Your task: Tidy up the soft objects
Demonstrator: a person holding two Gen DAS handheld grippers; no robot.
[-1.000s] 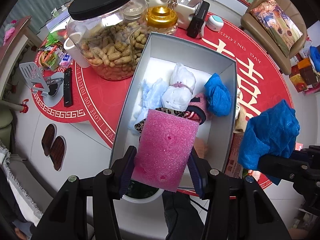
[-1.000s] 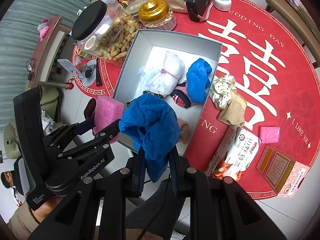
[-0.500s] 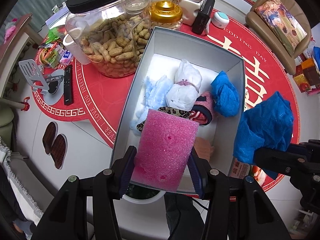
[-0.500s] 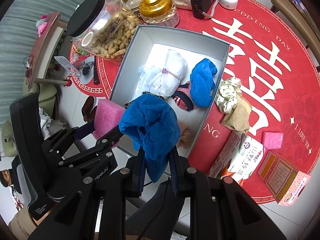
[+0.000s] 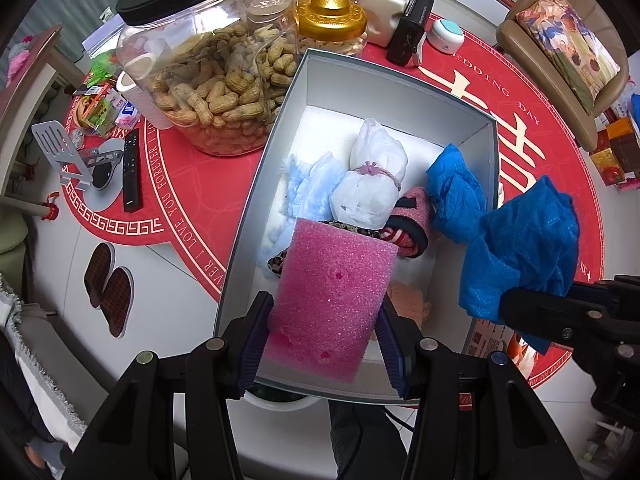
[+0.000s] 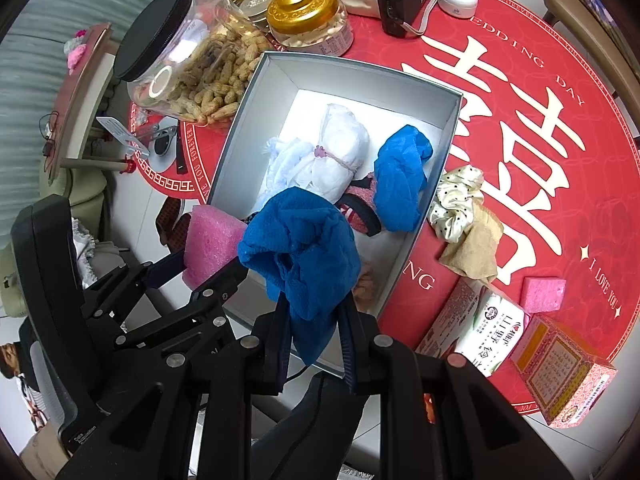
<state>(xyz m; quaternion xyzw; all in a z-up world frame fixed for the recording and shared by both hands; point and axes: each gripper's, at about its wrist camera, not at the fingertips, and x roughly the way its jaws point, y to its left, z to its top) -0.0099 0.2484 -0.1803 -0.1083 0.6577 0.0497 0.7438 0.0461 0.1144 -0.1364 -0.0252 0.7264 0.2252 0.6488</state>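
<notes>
My left gripper (image 5: 322, 336) is shut on a pink foam sponge (image 5: 334, 300), held above the near end of the grey box (image 5: 256, 184). My right gripper (image 6: 314, 340) is shut on a crumpled blue cloth (image 6: 300, 256), held over the box's near right corner; it also shows in the left wrist view (image 5: 520, 248). Inside the box lie a white tied bundle (image 6: 340, 156), a pale blue fluffy piece (image 5: 308, 184), another blue cloth (image 6: 402, 176), a pink-and-black item (image 5: 412, 228) and a peach cloth (image 5: 408, 300).
A peanut jar (image 5: 208, 72) and a gold-lidded jar (image 5: 332, 20) stand beyond the box. A dotted scrunchie (image 6: 458, 200), tan cloth (image 6: 476, 248), small pink sponge (image 6: 544, 294), tissue pack (image 6: 480, 328) and pink carton (image 6: 564, 372) lie right of the box on the red mat.
Both grippers have moved forward and closer over the box, each keeping its hold. The blue cloth has drifted left toward the box's right wall.
</notes>
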